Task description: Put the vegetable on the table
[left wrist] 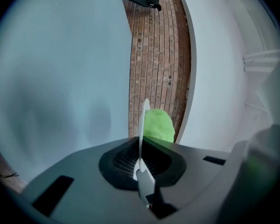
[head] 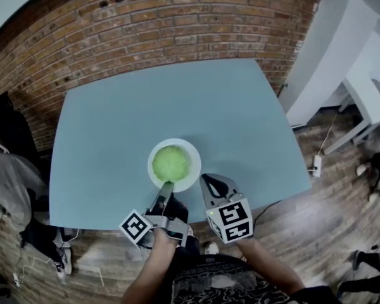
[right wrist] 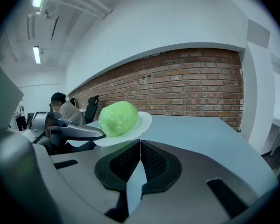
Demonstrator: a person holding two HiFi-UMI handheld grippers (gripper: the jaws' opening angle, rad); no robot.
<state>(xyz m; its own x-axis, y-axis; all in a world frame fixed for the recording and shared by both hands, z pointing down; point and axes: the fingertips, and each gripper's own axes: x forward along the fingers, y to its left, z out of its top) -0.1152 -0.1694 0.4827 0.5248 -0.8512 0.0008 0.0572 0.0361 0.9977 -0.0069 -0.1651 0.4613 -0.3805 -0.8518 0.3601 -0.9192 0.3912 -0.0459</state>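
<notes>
Blue table [head: 107, 119], left tool [head: 168, 186] clamped on white plate [head: 195, 157] rim, green vegetable [head: 171, 163] on plate, right tool [head: 206, 178] closed, empty

The vegetable [head: 171, 163] sits in the middle of the plate [head: 191, 154], which is over the near-centre part of the tabletop [head: 114, 119], close to its near edge. The left gripper [head: 169, 185] reaches in from the near side, its fingers [head: 163, 198] closed on the plate's near rim. The right gripper [head: 206, 178] is just right of the plate, at the tabletop's near edge, its fingers together with nothing between them. A brick wall [head: 177, 18] stands behind the tabletop's far edge, and the floor [head: 316, 233] spreads out to the near right.
</notes>
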